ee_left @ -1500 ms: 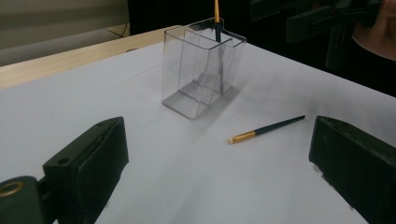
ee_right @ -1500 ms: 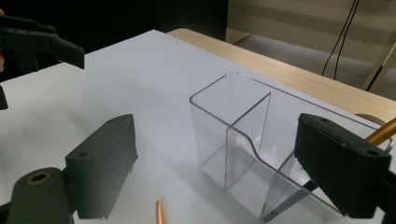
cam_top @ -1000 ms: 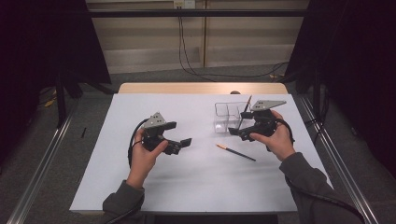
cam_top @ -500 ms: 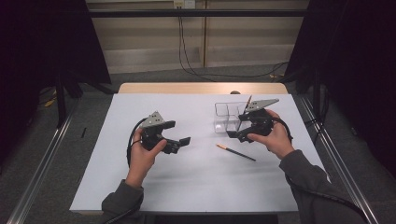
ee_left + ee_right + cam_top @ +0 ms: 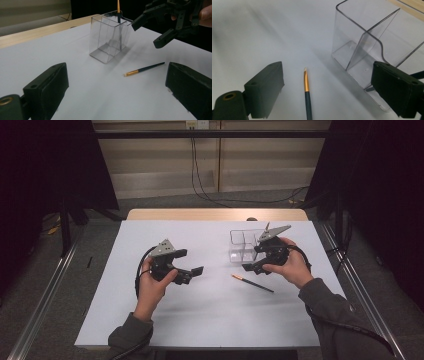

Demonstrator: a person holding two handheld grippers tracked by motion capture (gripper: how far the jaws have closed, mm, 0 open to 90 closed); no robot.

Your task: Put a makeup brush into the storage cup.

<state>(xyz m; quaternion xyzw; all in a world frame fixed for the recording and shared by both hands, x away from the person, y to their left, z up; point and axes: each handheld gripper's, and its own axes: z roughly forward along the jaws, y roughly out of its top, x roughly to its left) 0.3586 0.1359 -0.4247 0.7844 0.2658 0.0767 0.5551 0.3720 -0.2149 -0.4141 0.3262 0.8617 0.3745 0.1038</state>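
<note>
nearest us, we see our left gripper [image 5: 189, 266] held just above the white sheet [image 5: 210, 320] on the bench [image 5: 215, 214], its jaws standing apart with nothing between them. our right gripper [image 5: 256, 259] hovers on the other side, jaws likewise wide apart and empty, just above the brush [image 5: 252, 283]. the brush lies flat on the sheet between the two grippers, gold ferrule toward the left gripper. beyond it stands a clear divided holder [image 5: 243, 245], upright, with a second brush [image 5: 118, 11] standing in its far compartment.
</note>
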